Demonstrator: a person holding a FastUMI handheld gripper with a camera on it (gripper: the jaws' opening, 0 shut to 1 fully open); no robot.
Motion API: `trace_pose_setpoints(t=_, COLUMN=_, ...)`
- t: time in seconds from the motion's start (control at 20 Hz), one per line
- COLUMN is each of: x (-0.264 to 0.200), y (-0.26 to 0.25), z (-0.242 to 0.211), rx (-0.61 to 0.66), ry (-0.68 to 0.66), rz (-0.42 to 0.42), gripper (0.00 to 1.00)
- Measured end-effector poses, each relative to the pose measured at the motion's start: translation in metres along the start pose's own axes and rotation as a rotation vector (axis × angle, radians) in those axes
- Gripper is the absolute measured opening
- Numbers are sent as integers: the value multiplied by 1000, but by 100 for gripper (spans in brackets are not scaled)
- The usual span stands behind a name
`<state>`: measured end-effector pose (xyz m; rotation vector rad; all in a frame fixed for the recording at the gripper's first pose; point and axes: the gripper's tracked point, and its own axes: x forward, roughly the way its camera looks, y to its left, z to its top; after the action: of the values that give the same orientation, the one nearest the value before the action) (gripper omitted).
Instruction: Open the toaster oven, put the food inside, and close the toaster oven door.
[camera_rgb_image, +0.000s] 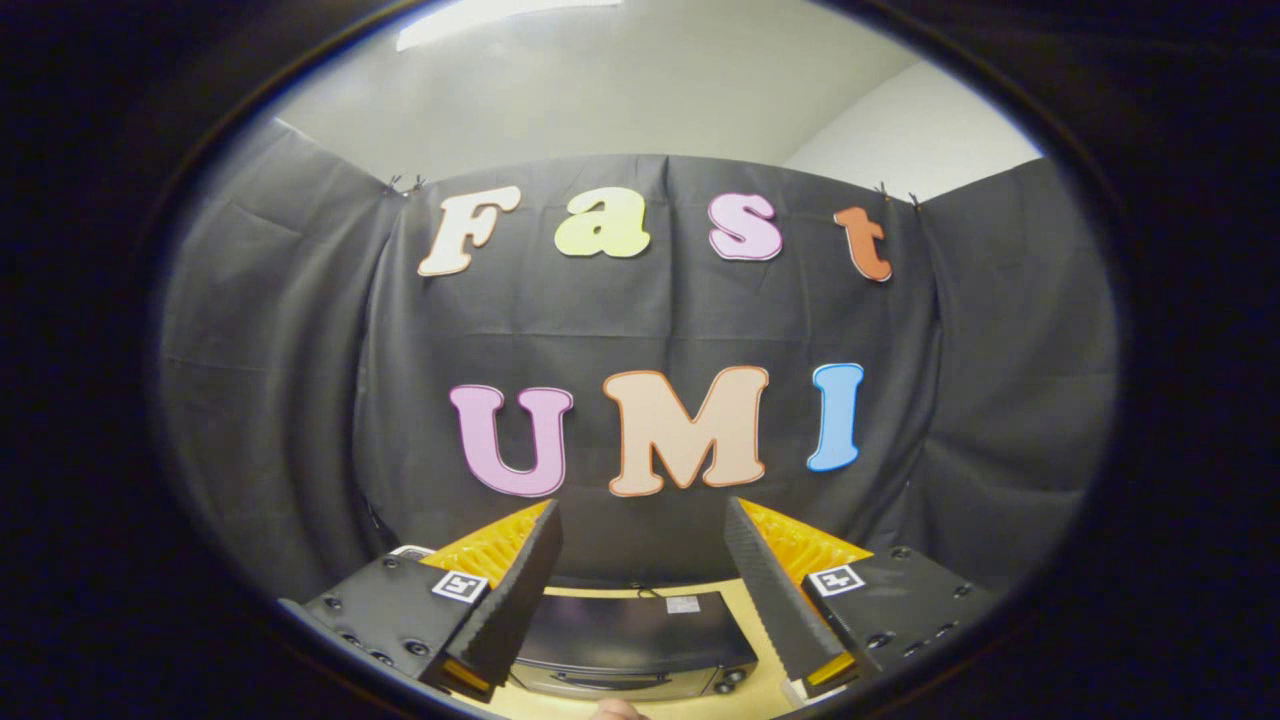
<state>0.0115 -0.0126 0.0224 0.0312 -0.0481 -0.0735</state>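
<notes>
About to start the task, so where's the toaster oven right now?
In the gripper view, the toaster oven sits on the wooden table, below and between the open gripper's fingers, before the black cloth wall.

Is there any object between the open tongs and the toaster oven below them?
Nothing visible does. The tongs are open and empty, held high. The toaster oven sits on the table below, seen between the fingers, with only open space between.

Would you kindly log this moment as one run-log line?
gripper: open, holding nothing, raised | toaster oven: below between the fingers, on the table, door state unclear | food: unconfirmed | stage: approach
</notes>
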Motion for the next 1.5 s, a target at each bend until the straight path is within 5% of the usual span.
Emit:
trace_pose_setpoints(t=0.3, x=19, y=4, z=-79, rx=41, ry=-40, rz=-19, gripper=100)
trace_pose_setpoints(t=0.9, x=32, y=47, z=-278, rx=20, ry=204, rz=51, gripper=100)
trace_pose_setpoints(t=1.5, x=14, y=46, z=-326, rx=22, ry=315, rz=28, gripper=100)
